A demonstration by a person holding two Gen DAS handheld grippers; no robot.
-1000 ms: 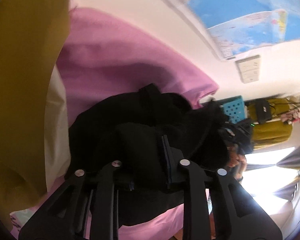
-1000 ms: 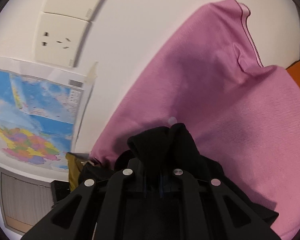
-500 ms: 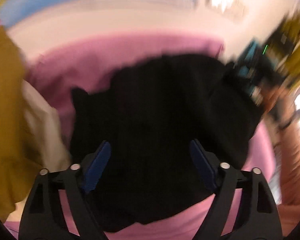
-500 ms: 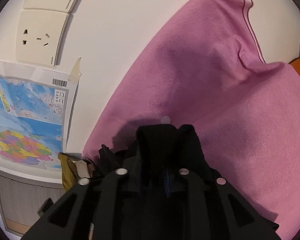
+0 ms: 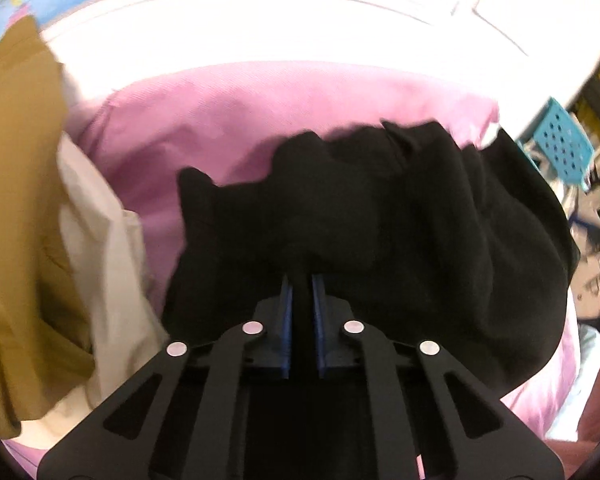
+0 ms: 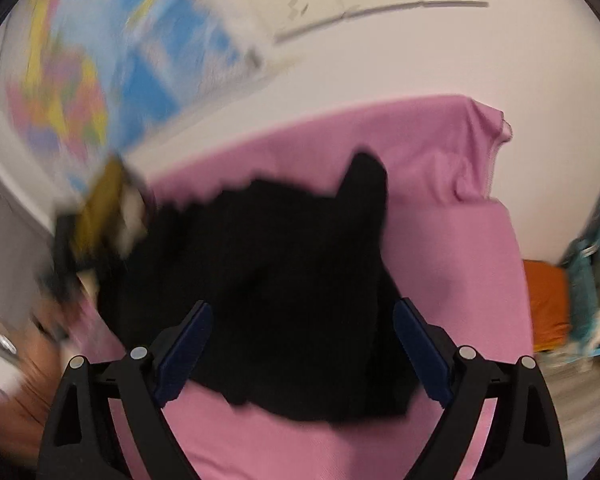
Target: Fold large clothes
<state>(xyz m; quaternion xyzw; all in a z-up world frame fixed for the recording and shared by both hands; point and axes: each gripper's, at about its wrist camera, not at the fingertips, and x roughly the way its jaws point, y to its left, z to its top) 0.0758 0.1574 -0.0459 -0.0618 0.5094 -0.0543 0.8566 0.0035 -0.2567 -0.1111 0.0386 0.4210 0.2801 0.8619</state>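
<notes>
Black garment pinched by the left jaws, free of the right ones.

One black garment (image 5: 380, 220) lies crumpled on one pink cloth (image 5: 240, 120). The left gripper (image 5: 300, 292) has just closed, its jaws pinching a fold of the garment's near edge, the rest spreading toward 12 and 2 o'clock. The right gripper (image 6: 300, 344) has just opened: its jaws stand spread, the garment (image 6: 280, 280) lying between and beyond them toward 12 o'clock, apparently untouched by either pad. One mustard cloth (image 5: 16, 200) and one cream cloth (image 5: 96, 240) lie at 9 o'clock.
</notes>
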